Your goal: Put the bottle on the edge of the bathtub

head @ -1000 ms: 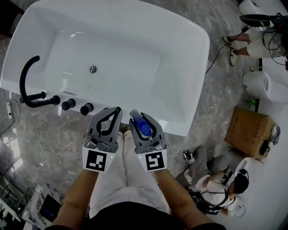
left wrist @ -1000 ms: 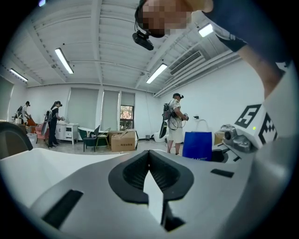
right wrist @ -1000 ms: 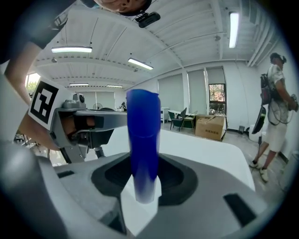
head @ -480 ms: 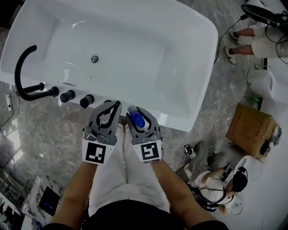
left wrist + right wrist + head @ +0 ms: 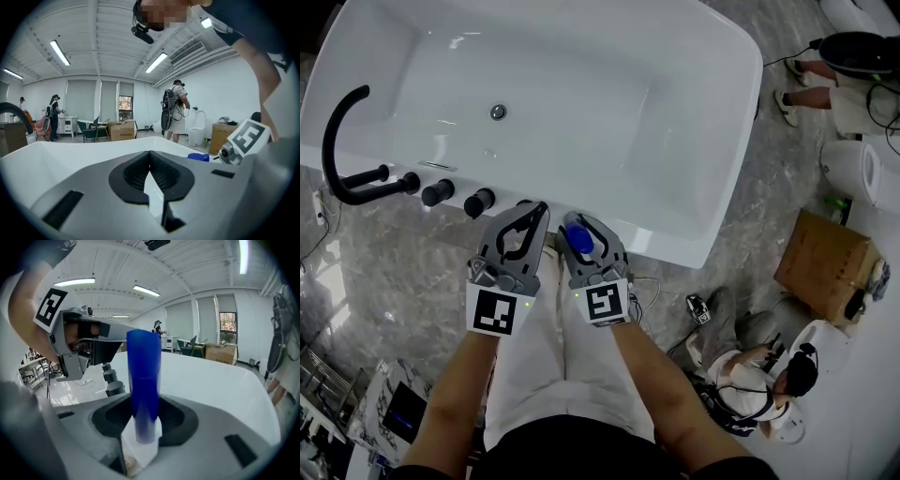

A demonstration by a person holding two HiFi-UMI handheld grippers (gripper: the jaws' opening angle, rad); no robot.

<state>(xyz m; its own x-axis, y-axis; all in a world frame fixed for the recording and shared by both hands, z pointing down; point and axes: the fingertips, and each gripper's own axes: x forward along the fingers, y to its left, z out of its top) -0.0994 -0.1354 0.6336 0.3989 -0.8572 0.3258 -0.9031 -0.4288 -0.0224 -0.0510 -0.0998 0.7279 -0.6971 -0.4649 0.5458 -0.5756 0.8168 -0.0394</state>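
Observation:
A blue bottle (image 5: 578, 240) stands upright between the jaws of my right gripper (image 5: 582, 225), which is shut on it. In the right gripper view the bottle (image 5: 144, 380) rises in front of the white tub. The white bathtub (image 5: 675, 246) fills the upper head view, and both grippers hover at its near rim. My left gripper (image 5: 540, 208) sits just left of the right one, its jaws closed tip to tip with nothing in them. The left gripper (image 5: 150, 153) looks across the tub rim in its own view.
A black curved faucet (image 5: 337, 141) and black knobs (image 5: 438, 192) stand on the tub's near-left rim. A cardboard box (image 5: 825, 267), a white fixture (image 5: 853, 173) and a seated person (image 5: 759, 394) are on the marble floor to the right.
Both grippers have sunk and edged toward the tub's near rim, the right one still holding the blue bottle. The tub sits lower in the head view.

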